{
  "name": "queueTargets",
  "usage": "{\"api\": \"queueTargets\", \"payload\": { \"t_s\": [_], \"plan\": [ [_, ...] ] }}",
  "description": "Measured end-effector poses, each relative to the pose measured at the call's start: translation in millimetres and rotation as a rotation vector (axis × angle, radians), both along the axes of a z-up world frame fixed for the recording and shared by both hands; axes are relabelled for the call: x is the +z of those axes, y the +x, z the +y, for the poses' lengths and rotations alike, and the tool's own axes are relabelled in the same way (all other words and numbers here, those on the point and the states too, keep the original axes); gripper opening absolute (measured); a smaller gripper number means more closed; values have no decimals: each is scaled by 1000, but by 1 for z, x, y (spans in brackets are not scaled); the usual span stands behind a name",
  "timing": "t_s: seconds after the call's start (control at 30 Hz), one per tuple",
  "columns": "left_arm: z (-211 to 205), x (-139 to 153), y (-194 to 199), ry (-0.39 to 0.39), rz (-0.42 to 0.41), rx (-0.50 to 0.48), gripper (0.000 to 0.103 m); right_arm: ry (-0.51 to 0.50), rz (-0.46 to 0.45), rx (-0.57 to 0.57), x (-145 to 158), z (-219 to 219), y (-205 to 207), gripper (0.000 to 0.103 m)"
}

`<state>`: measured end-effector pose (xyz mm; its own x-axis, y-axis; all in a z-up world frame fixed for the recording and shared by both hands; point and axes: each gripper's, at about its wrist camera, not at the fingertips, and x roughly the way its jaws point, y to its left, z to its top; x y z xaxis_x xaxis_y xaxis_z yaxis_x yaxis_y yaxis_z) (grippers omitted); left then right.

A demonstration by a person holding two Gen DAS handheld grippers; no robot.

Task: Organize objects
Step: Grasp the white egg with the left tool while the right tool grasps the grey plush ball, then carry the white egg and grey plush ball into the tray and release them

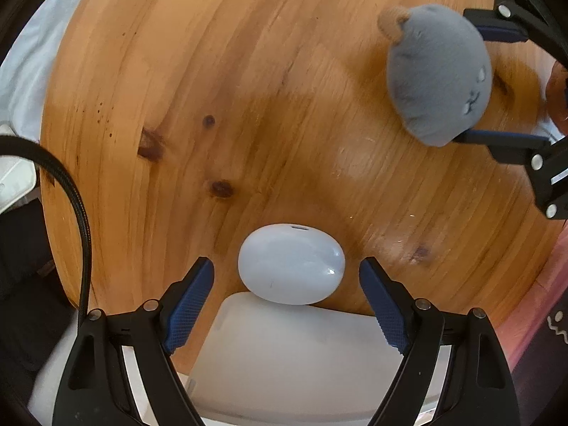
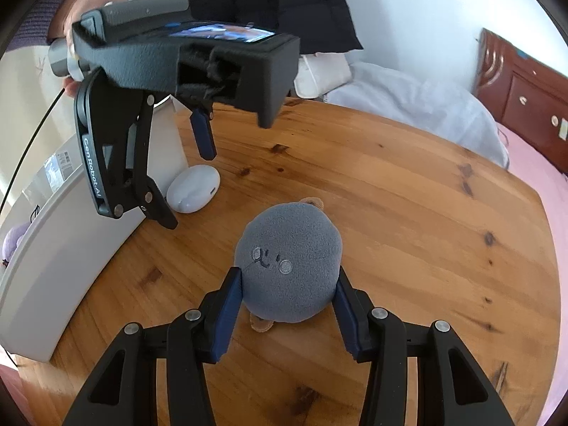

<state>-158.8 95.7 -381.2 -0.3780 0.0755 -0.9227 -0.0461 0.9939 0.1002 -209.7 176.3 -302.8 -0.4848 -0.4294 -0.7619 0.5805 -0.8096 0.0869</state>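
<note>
tongs (image 2: 287,305), knotty wooden table (image 2: 390,213), white wall (image 2: 426,17)

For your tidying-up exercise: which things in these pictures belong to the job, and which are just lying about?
Part of the job:
grey plush toy, gripped by the right gripper
pale egg-shaped case, between the open left gripper fingers
white storage box

Just lying about:
black jacket
white bedding
wooden cabinet

I saw soft, even daylight on the round varnished pine tabletop (image 1: 284,88), with a pale sheen ahead of my left tool and faint shadows. A small glint sat on the glossy white oval case (image 1: 291,264). Both fisheye views bowed strongly, with black corners. The grey plush ball (image 1: 438,74) looked slightly smeared.
</note>
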Motion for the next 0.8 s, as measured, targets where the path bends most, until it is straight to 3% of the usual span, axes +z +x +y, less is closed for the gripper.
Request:
{"api": "queueTargets", "payload": {
  "t_s": [0.23,0.5,0.8],
  "plan": [
    [-11,3,1,-35,-24,7,61,-4,-9,-24,0,-1,0,50],
    [-28,9,-3,-42,-69,46,61,-8,-14,-46,4,-3,9,49],
    [-66,65,-8,-30,-206,86,61,-58,-3,-110,35,1,33,49]
  ]
}}
